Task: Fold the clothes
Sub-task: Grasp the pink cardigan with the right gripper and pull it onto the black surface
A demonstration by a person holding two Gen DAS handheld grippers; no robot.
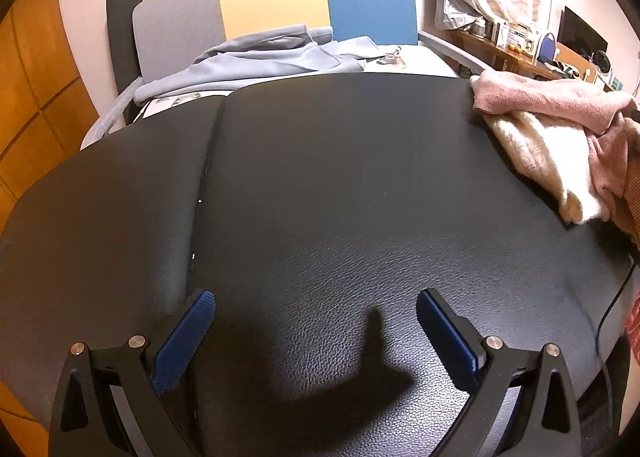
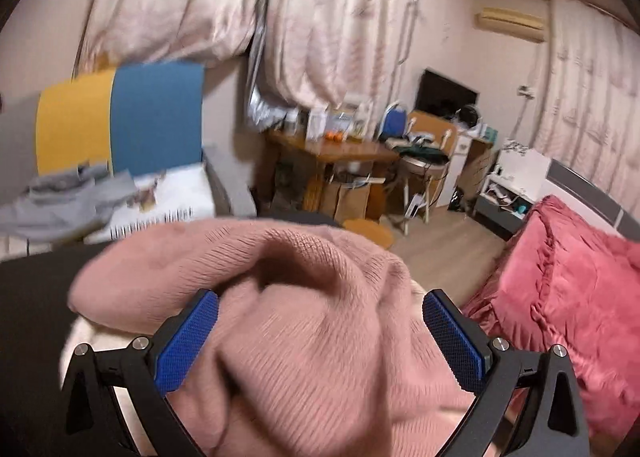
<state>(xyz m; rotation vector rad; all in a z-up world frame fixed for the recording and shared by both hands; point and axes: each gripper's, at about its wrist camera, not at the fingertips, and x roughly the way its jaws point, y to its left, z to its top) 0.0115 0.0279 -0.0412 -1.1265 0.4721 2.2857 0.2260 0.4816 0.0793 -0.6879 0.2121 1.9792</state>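
The bunched pink knit garment (image 2: 304, 321) lies between the spread right gripper (image 2: 320, 341), far right of the spread, empty left gripper (image 1: 316, 333) over the black leatherette bench (image 1: 320, 177).

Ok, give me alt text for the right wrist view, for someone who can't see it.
The right tongs stand open around a bunched pink knit garment that fills the space between the blue pads. Behind, blurred, lie a black padded surface, a red quilt at right, and a cluttered wooden desk under pale curtains.
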